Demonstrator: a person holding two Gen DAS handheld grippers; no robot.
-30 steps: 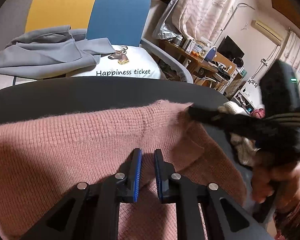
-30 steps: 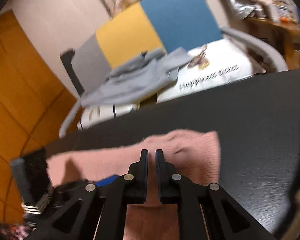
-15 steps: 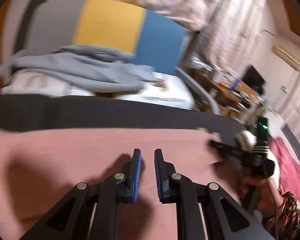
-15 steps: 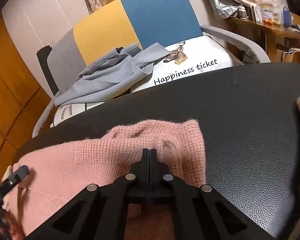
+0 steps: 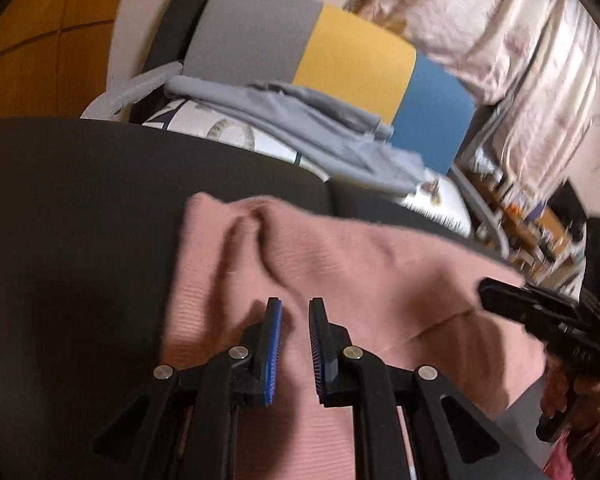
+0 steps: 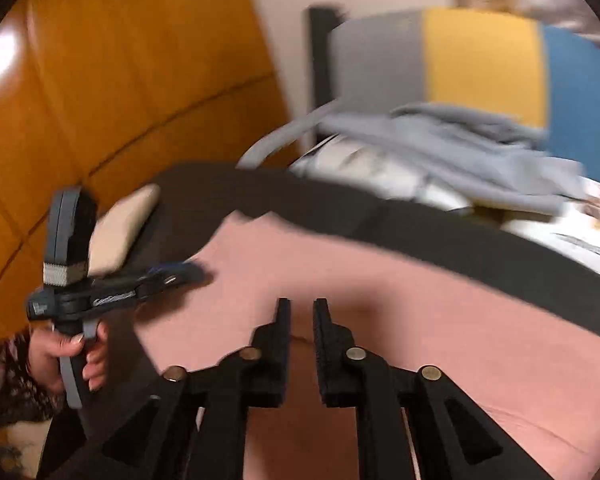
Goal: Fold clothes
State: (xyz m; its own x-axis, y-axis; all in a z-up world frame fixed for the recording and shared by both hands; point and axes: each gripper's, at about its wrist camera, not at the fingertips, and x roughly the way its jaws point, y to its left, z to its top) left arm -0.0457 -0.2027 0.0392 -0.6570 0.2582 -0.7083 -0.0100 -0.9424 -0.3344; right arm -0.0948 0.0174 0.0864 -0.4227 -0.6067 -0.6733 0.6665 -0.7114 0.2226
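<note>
My pink sweater (image 5: pixel 340 280) lies partly folded on the black surface (image 5: pixel 80 208) under both pairs of my fingers, slightly parted and empty, with a layer doubled over right of my left fingers (image 5: pixel 274 344).

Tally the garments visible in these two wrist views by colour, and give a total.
Pink: 1, the pink sweater spread on the black table.
Grey: 1, the grey garment draped on the chair behind.
Total: 2 garments.
A cream item at the table's far edge is too blurred to tell as clothing, so it is not counted.
</note>
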